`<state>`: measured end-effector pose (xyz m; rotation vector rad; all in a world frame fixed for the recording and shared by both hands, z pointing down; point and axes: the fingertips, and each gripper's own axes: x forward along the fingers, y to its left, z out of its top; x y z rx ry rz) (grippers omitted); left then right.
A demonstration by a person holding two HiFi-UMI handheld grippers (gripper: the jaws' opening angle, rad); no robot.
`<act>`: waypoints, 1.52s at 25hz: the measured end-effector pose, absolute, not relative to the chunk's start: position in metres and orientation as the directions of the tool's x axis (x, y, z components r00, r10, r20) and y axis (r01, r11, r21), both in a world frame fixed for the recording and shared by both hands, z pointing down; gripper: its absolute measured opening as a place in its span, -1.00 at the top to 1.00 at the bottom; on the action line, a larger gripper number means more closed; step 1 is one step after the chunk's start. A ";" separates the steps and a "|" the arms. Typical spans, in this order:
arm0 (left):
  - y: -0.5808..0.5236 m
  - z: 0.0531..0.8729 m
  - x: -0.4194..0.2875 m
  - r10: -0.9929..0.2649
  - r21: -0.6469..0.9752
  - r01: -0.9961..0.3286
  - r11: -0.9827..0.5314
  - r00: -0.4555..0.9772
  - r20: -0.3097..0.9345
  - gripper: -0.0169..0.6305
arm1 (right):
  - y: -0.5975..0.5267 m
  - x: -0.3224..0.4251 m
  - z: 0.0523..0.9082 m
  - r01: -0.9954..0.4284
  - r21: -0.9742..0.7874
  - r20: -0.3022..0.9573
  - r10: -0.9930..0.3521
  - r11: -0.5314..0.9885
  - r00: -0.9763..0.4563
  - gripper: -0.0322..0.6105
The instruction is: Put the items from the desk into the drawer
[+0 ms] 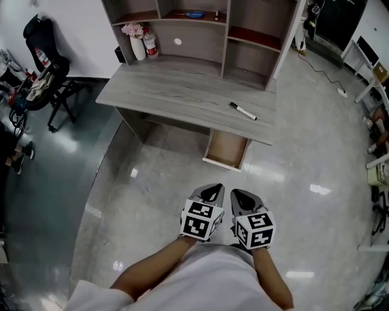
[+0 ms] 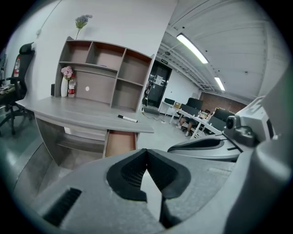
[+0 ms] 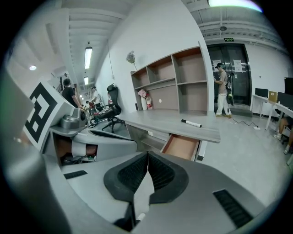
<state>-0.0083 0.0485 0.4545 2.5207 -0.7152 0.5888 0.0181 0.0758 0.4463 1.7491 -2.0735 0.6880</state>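
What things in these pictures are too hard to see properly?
- Back of the drawer: head view, the desk top covers it.
- Blue thing on the top shelf: head view, too small to name.
- Any print on the marker: all views, too small to read.

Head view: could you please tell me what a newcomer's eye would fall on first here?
First come the left gripper and the right gripper, held side by side low in the head view, both shut and empty. Beyond them a marker lies near the right front edge of the grey desk. Just below it a drawer stands open.
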 end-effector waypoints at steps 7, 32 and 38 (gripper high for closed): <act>0.020 0.453 -0.016 -0.363 0.322 -0.551 -0.770 0.793 0.489 0.94 | 0.046 0.010 0.441 -0.987 -0.115 0.551 -0.819 0.115 -0.160 0.89; -0.129 0.468 0.066 -0.441 0.301 -0.649 -0.699 0.722 0.534 0.94 | -0.109 0.118 0.459 -0.971 -0.052 0.580 -0.784 0.234 -0.221 0.89; -0.163 0.476 0.107 -0.449 0.300 -0.669 -0.680 0.703 0.551 0.94 | -0.150 0.163 0.466 -0.962 -0.022 0.597 -0.769 0.271 -0.230 0.89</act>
